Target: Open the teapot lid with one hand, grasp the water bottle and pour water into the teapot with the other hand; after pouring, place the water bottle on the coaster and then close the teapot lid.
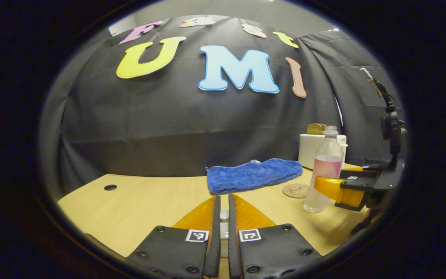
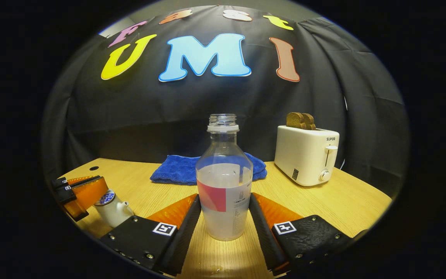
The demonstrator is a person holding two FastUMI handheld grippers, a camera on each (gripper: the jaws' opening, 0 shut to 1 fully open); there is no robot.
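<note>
Light wooden table [image 2: 323, 201]: uncapped clear plastic water bottle [image 2: 225, 186] stands between right gripper [image 2: 225, 217] fingers, contact unclear. Left gripper [image 1: 223, 221] nearly closed on white teapot lid knob [image 1: 224, 216]. Risk: loose squeeze lets bottle slip, spilling beside small white teapot [image 2: 112, 209].

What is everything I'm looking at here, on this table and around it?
water bottle: one, clear with a pink label, no cap, standing on the table between the right gripper's fingers
teapot: one, white, at the table's left edge
towel: one, blue, folded, at the back middle
coaster: one, tan, round, lying flat beside the towel
toaster: one, cream, back right, with brown bread in its slots
table: one, light wood
left gripper: one, fingers nearly together around something small and pale
right gripper: one, fingers on either side of the bottle
</note>
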